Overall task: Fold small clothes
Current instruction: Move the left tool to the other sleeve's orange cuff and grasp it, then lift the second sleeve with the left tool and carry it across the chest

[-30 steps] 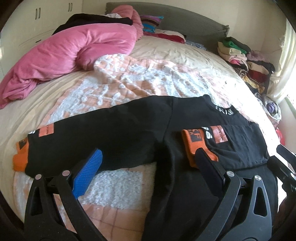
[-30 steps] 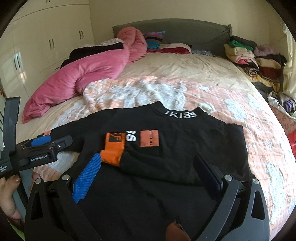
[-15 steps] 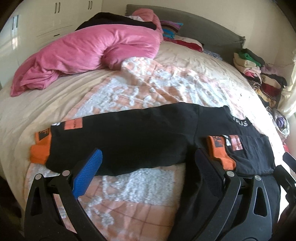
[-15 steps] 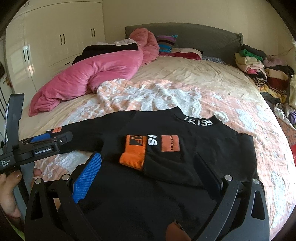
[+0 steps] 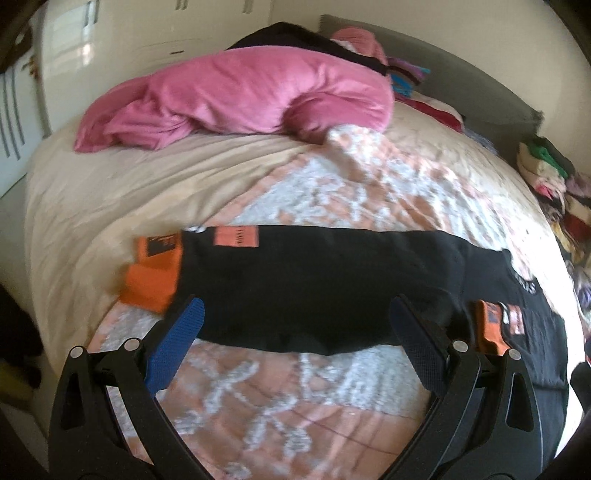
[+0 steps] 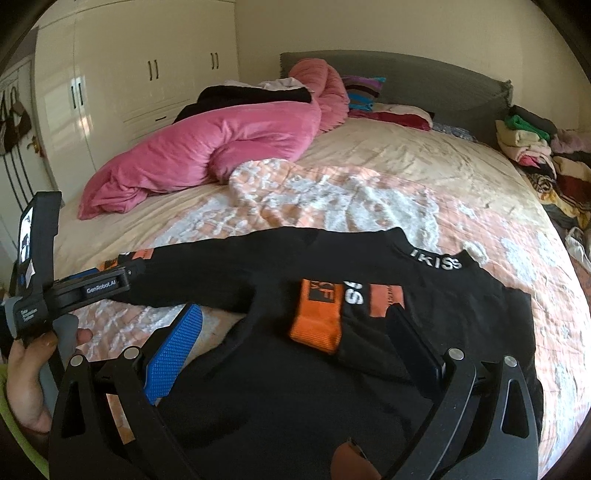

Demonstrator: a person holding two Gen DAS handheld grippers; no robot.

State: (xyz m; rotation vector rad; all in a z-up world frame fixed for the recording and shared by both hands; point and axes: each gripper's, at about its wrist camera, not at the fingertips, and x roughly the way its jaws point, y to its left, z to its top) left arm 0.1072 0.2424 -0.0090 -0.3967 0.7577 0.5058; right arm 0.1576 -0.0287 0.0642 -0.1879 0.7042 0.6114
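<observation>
Bedroom, daylit: cream wardrobe [image 6: 140,92] with dark handles fills the upper left, grey padded headboard [image 6: 406,79] runs across the top centre against a pale yellow wall [image 6: 369,26], and a bed [image 6: 388,155] in beige sheet spans mid-frame, sunlight patching the wardrobe doors.

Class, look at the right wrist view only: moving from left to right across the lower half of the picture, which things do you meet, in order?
person's hand → left gripper → outstretched sleeve → orange cuff of the folded-in sleeve → white lettering on the collar → bare patterned blanket.
</observation>
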